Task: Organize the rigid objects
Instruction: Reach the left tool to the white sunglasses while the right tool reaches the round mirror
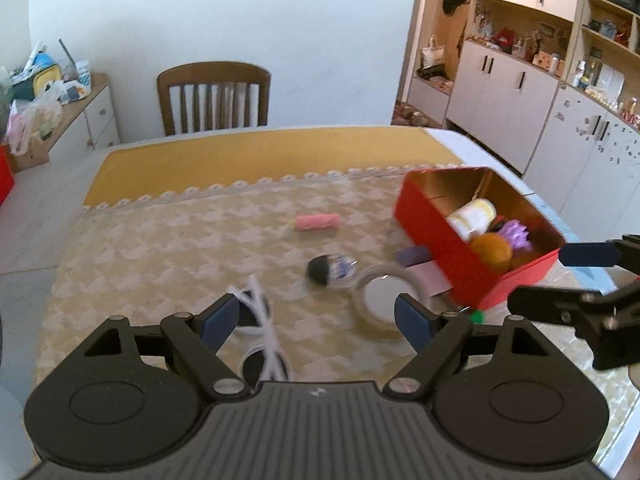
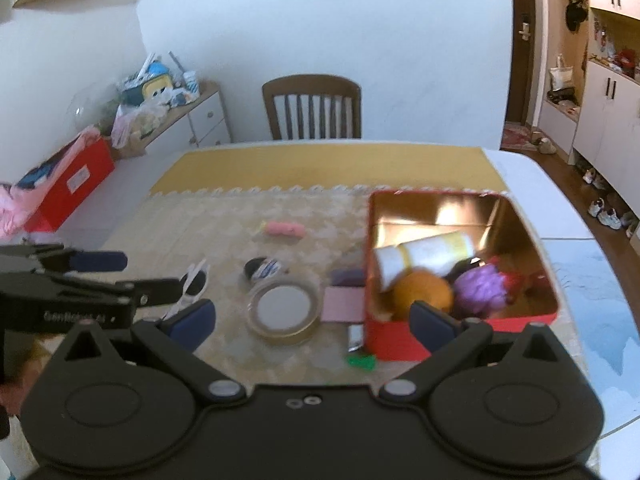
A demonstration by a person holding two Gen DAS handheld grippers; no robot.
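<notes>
Inspected from left to right across the patterned cream tablecloth with lace edging.

Far left: white-framed sunglasses with dark lenses, lying flat, partly behind the left finger of the left gripper. Left gripper spread wide — nothing between its blue pads, nothing pinched.

Centre, further back: pink cylindrical item with a pale green end, lying on its side, well apart from the rest. Nearer: small rounded object, black at one end and white with blue print at the other, on its side; blurred, so type not determined. Just beside it, a roll of clear adhesive tape, flat on the cloth, pale disc visible through its core.

Right of the tape: pale pink flat card and a purple block, both against the side wall of the open red rectangular tin with gold interior. Small green item and a metallic piece at the tin's near corner.

Inside the tin: white and pale yellow cylinder lying across, orange ball, purple spiky object, red item behind — details unclear.

Right gripper likewise spread apart, empty, hanging above the cloth near the tape and the tin's near wall.
</notes>
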